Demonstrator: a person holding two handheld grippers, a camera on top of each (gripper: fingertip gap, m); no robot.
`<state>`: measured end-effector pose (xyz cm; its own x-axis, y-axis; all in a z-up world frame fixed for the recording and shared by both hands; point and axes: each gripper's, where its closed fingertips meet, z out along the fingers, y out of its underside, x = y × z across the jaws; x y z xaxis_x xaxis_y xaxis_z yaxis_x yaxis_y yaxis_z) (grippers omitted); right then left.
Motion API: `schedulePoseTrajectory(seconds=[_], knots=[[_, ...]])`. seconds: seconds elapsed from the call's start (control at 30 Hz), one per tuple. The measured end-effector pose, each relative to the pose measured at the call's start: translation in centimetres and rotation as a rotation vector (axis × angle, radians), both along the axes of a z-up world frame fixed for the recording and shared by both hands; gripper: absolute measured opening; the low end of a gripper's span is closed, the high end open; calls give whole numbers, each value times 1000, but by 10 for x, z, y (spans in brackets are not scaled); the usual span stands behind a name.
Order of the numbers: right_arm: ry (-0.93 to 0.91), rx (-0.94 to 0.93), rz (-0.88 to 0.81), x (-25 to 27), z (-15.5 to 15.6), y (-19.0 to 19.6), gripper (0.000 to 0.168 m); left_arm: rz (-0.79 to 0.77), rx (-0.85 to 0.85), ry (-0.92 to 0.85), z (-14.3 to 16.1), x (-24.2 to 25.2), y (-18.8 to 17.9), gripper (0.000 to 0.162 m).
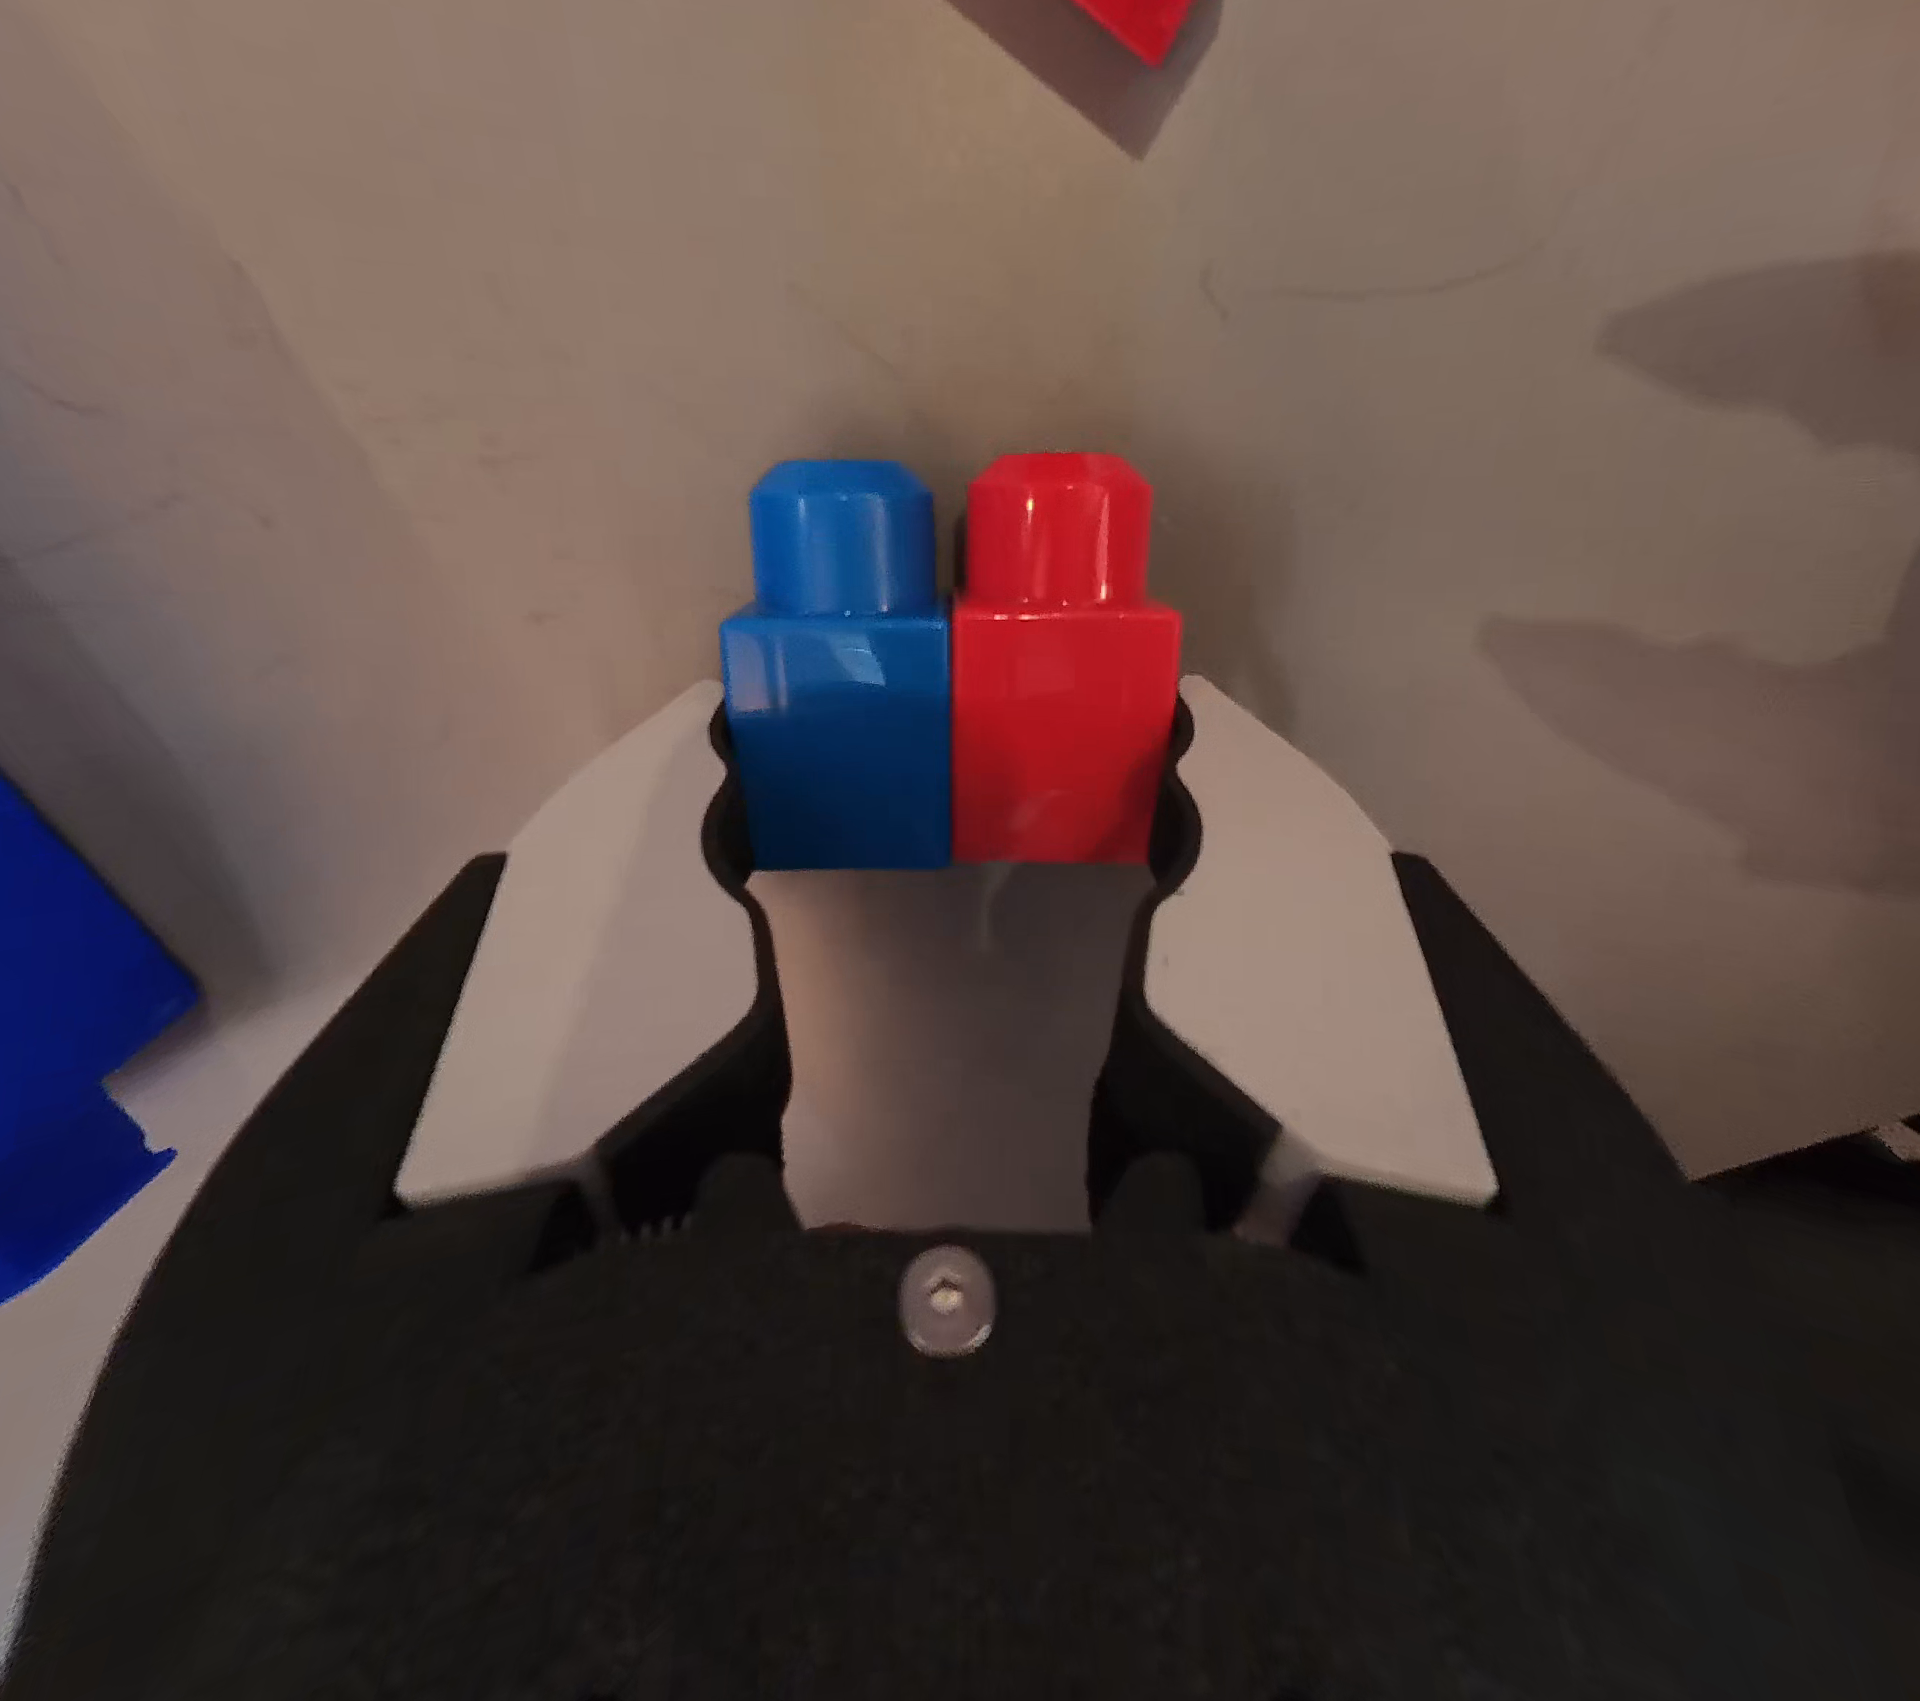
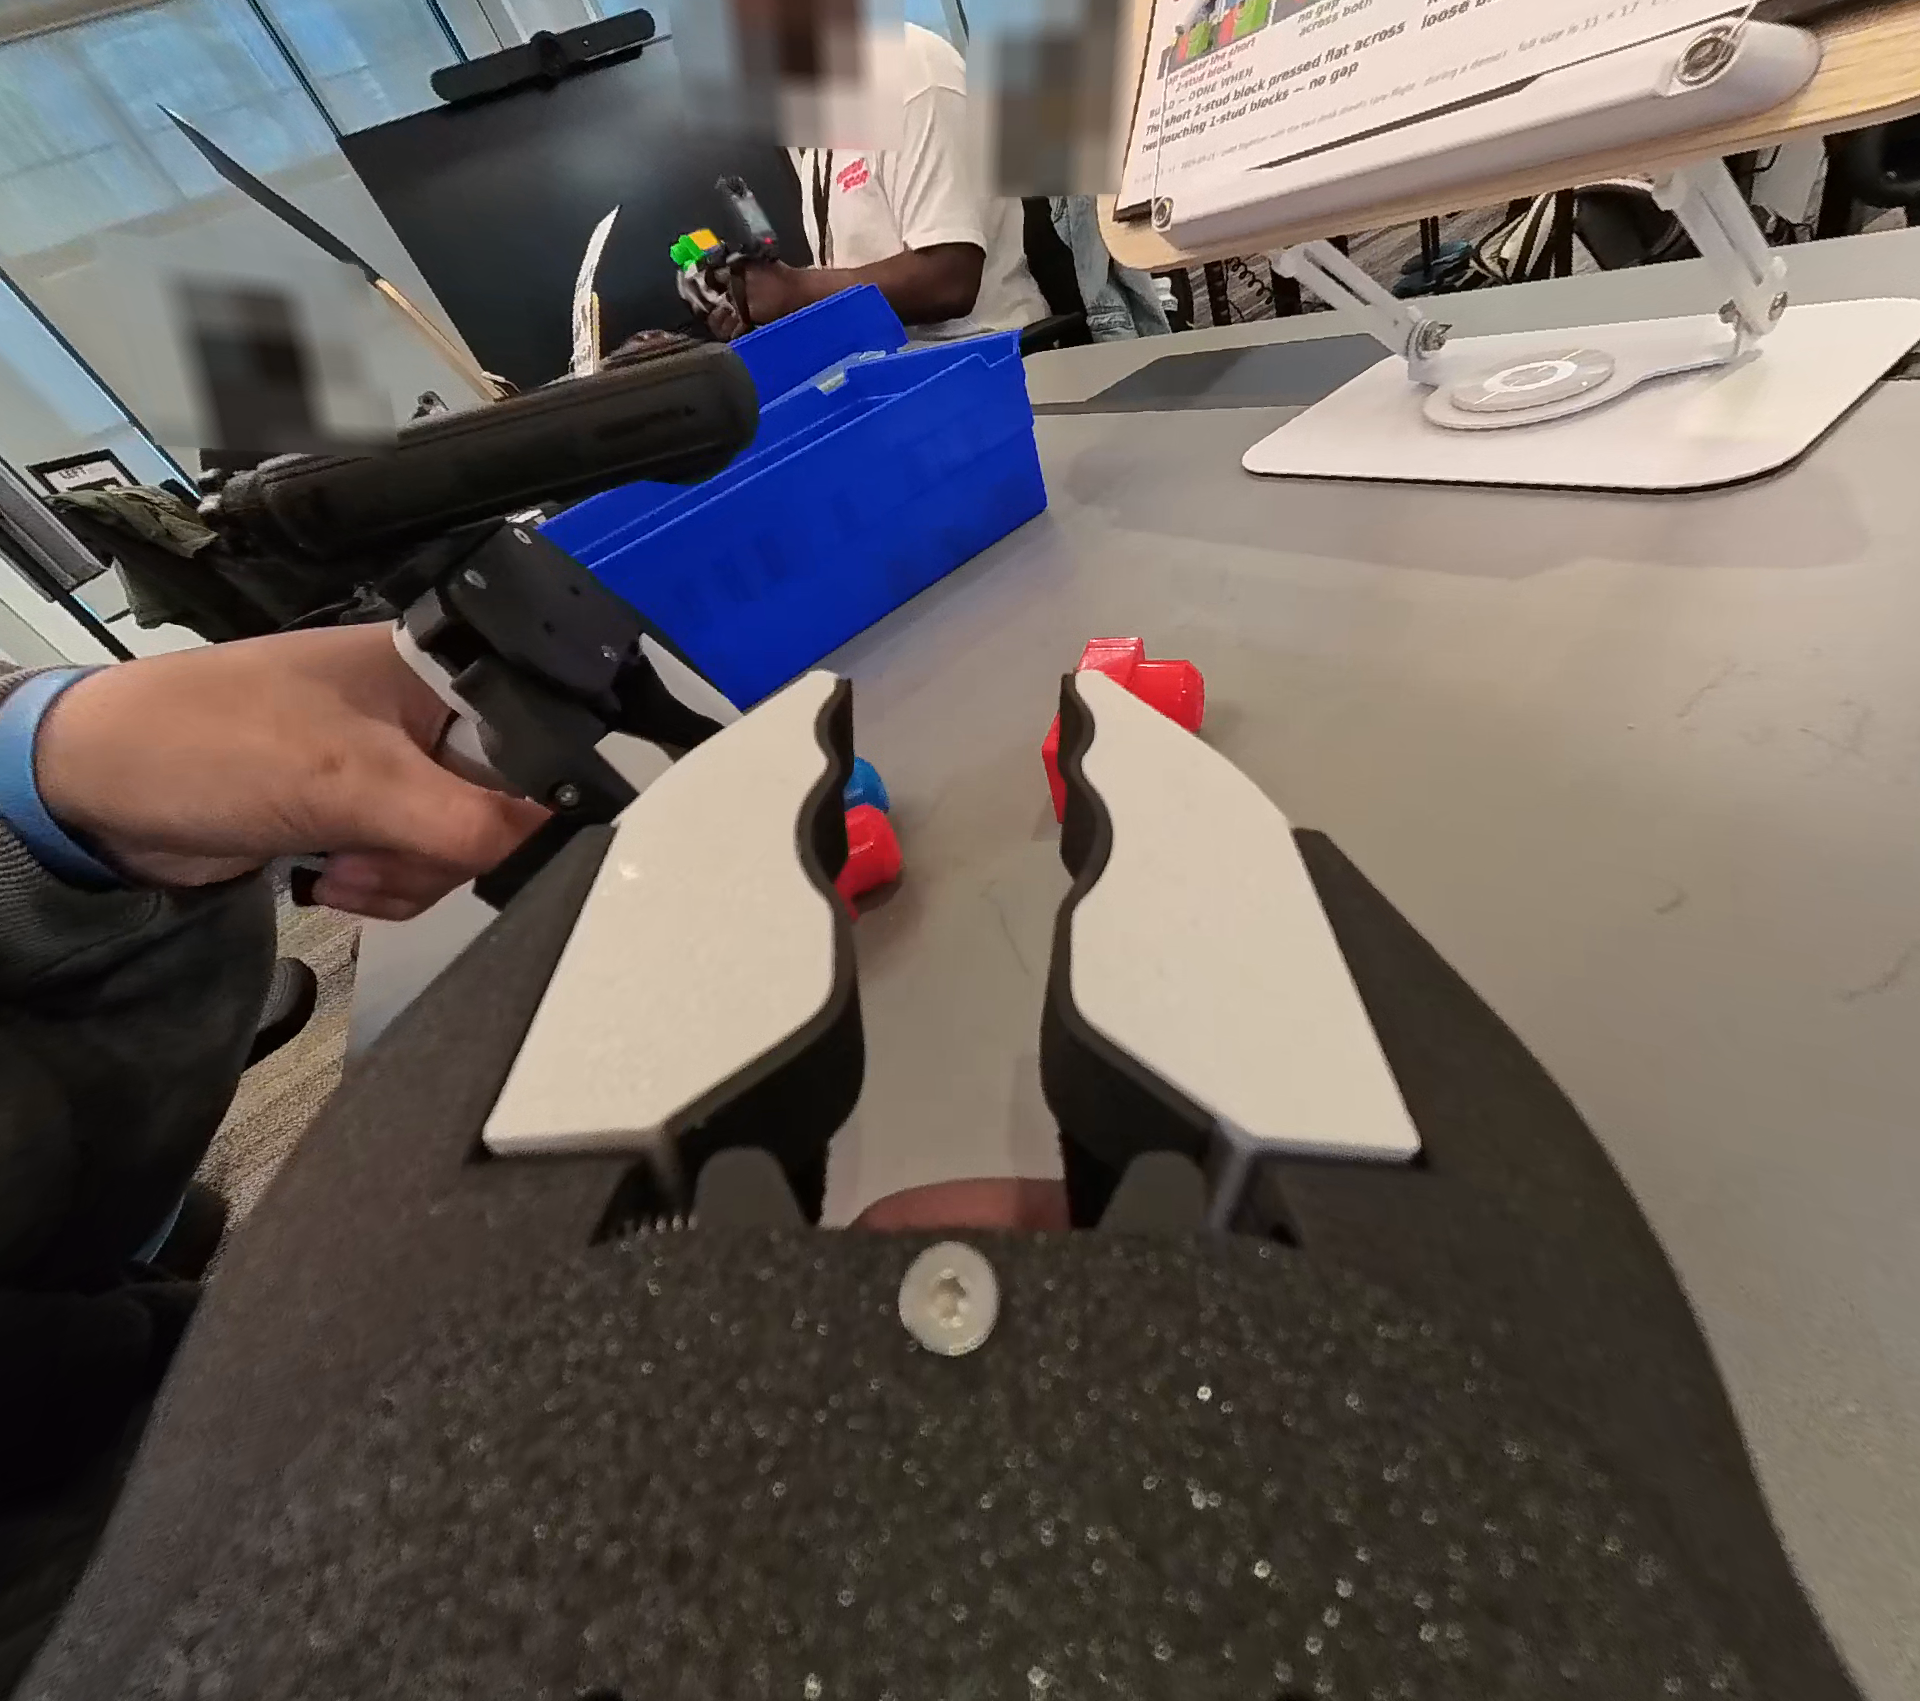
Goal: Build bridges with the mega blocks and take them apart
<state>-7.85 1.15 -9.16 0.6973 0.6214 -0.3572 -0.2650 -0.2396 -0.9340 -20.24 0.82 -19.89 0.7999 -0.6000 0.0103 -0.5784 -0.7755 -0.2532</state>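
While the left gripper (image 1: 951, 778) clamps a blue block (image 1: 836, 716) and red block (image 1: 1065, 716) side by side, the right gripper (image 2: 951, 778) hangs open over the grey table (image 2: 1455, 716).

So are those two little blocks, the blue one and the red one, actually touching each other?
Touching. The left wrist view shows the blue block and red block pressed side by side, no gap, squeezed between the left gripper fingers.

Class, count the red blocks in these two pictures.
2: a one-stud red block beside the blue block in the left gripper, and a bigger red block lying on the table. More may be hidden.
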Motion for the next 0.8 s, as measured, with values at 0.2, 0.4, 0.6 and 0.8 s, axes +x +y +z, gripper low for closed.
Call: schedulePoseTrajectory(seconds=[0.2,0.4,0.6,0.8], knots=[[-7,2,-4,0,0,0,37,-91,66,-44,6,5,3,74],[-28,12,-18,0,-1,0,37,-304,513,-303,76,27,33,74],[-101,6,-51,1,-5,3,38,-272,638,-494,88,7,45,74],[-301,-165,-26,-5,-22,33,52,-234,617,-614,80,-15,38,74]])
